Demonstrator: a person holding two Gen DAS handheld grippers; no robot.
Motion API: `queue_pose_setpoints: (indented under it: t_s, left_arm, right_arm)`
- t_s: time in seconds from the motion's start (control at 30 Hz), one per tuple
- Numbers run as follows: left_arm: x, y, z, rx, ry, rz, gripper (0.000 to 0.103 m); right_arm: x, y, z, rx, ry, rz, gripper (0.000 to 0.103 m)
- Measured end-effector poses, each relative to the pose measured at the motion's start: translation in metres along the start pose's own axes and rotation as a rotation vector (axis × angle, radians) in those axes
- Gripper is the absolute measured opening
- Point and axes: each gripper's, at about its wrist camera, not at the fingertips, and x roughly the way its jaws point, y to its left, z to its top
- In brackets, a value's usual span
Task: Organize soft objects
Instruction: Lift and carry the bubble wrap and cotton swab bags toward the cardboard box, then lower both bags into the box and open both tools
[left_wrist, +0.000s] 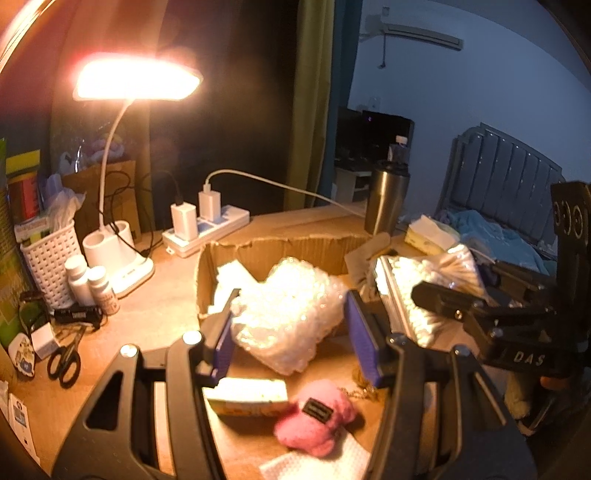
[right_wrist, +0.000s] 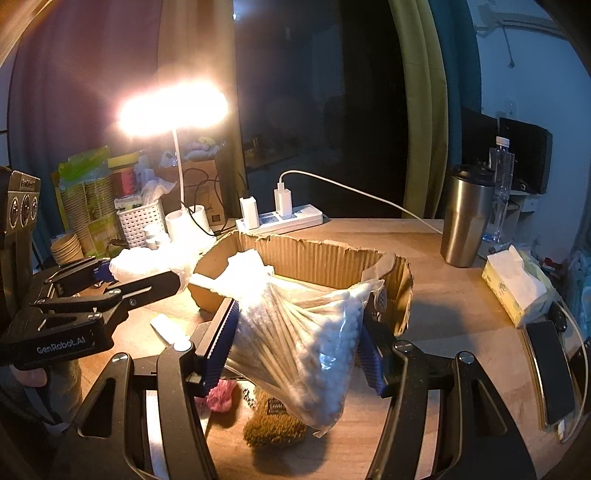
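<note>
My left gripper is shut on a crumpled bundle of clear bubble wrap, held above the near rim of an open cardboard box. My right gripper is shut on a clear bag of cotton swabs, lifted in front of the same box. In the right wrist view the left gripper and its bubble wrap hang at the left. A pink plush and a yellow-white packet lie on the table below. A brown plush lies beside the pink one.
A lit desk lamp and a power strip with chargers stand behind the box. A steel tumbler, a tissue box and a phone are to the right. A white basket, small bottles and scissors crowd the left.
</note>
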Motion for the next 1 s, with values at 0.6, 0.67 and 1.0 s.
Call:
queue_pose_setpoints:
  t_s: [0.6,0.67,1.0]
  left_arm:
    - [0.044,0.015,0.017,-0.006,0.001,0.008,0.056]
    - [0.05,0.017,0.017,-0.015,0.006,0.008,0.056]
    - [0.078,0.028,0.014,-0.067,0.05,0.013,0.056]
  right_arm:
    - [0.045,-0.012,0.023,-0.017,0.011,0.001,0.064]
    - [0.05,-0.014,0.025,-0.014,0.013,-0.001,0.064]
    - [0.077,-0.029,0.031,0.04,0.025,-0.009,0.064]
